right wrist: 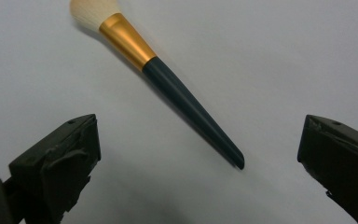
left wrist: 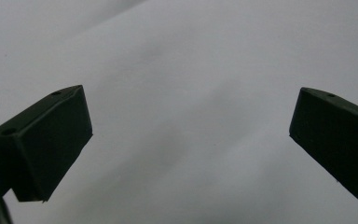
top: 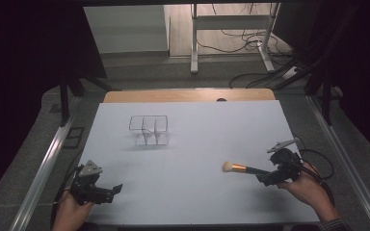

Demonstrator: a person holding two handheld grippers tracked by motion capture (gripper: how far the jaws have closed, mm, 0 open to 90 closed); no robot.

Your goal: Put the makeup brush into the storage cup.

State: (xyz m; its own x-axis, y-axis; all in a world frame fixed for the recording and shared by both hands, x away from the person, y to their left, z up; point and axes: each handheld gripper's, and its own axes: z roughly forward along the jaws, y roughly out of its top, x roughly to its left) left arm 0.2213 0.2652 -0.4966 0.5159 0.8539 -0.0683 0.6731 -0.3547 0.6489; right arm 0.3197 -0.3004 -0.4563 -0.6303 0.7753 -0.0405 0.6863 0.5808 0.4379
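**A:** ok so where's the brush [right wrist: 168,79] right now? Planning the pickup.

**B:** Lying flat on the white counter [top: 188,192], right-hand side, near the front edge. Pale bristle head points left toward the middle, dark tapered handle points right, straight at the right claw [top: 265,177]. In the right gripper view the handle tip sits between the two jaws but a bit ahead of them, not touching either. Right claw is spread wide, nothing in it.

**A:** and the left one?

**B:** Left claw [top: 113,190] is parked at the front left corner, well apart from everything. Also wide, empty, just bare counter between its jaws in the left gripper view.

**A:** how's the brush going to handle, you think?

**B:** My guess: very light, stiff handle, soft head. The handle looks smooth and it narrows toward the tip, so a pinch at the thin end could let it squirt out or pivot. I'd grab the thicker part of the dark handle, just behind the gold ferrule [right wrist: 126,39]. Stay off the bristles, they'd squash and give no grip.

**A:** where would it go?

**B:** Probably the clear organizer [top: 149,130] toward the back left of centre. It looks light too, so a careless drop-in might shove it.
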